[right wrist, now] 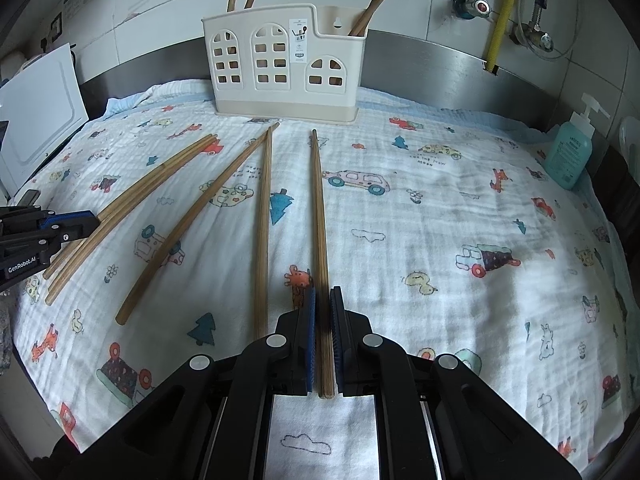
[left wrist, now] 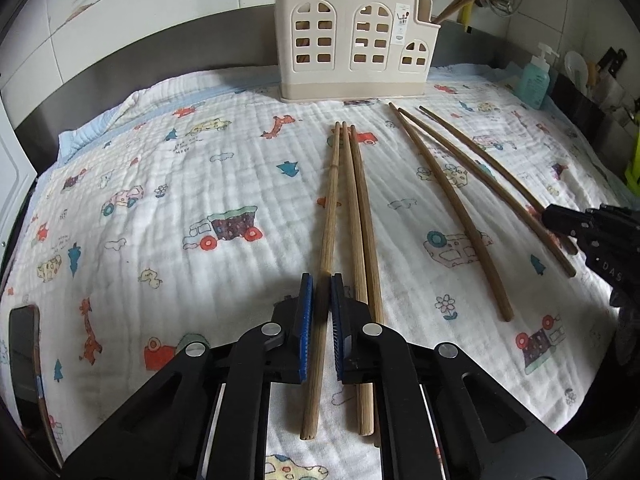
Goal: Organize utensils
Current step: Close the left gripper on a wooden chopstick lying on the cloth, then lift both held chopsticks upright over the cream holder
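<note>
1. The counter (right wrist: 460, 68) carries a printed cloth (left wrist: 180, 208) that covers most of it. The holder (left wrist: 352, 44) stands at the back edge and already has chopsticks in it. If a lifted stick strikes its front wall, it could tip or slide on the cloth.
2. My left gripper (left wrist: 322, 320) is clamped on one chopstick (left wrist: 330, 200), the leftmost of three lying side by side near the middle. Risk: its two neighbours (left wrist: 358, 208) touch it, so lifting could drag or roll them.
3. My right gripper (right wrist: 323, 336) is clamped on another chopstick (right wrist: 319, 208), right of the middle. Both grips sit near the thick front end, so the long free end could sag or swing.
4. Three loose chopsticks (right wrist: 262, 220) remain between my grippers. Risk: the grippers are near each other and could collide over them.
</note>
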{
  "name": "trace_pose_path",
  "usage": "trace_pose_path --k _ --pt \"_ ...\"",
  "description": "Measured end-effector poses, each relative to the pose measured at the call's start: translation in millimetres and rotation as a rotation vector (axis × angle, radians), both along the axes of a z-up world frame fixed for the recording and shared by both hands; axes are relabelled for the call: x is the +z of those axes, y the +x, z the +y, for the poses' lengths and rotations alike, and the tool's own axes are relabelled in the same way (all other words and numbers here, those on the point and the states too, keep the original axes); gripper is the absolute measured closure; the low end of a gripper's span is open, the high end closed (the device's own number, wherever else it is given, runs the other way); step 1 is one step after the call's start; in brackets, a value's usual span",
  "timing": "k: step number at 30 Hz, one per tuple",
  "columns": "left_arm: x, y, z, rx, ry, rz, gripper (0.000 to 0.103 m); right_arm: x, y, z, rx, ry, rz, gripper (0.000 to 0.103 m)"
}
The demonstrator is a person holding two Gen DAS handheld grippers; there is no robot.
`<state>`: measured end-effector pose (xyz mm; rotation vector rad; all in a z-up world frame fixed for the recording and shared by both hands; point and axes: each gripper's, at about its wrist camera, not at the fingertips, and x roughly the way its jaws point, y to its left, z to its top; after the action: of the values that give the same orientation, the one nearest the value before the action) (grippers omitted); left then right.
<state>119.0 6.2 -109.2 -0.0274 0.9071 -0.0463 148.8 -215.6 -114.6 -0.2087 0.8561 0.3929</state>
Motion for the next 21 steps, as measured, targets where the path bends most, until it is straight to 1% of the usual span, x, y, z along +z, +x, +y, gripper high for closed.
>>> trace_pose_path --k 1,5,9,11,16,21 --pt "0 0 1 0.0 -0.02 0.001 0.097 0 0 -1 0.0 0.003 0.001 0.095" --pt "0 0 5 -0.001 -0.052 -0.011 0.097 -1 1 -2 -0.003 0.015 0.007 0.095" --pt "1 -1 13 -0.001 -0.106 -0.017 0.097 0 -1 -3 -0.009 0.019 -0.001 0.096" --pt "5 -3 14 -0.007 -0.106 -0.03 0.097 4 -3 -5 -0.014 0.02 -0.013 0.096" --pt "20 -6 21 -0.001 -0.119 -0.074 0.097 26 -10 -7 -0.024 0.023 -0.084 0.096" --pt "44 -8 26 -0.006 -0.116 -0.144 0.097 60 -11 -6 -0.023 0.046 -0.168 0.096"
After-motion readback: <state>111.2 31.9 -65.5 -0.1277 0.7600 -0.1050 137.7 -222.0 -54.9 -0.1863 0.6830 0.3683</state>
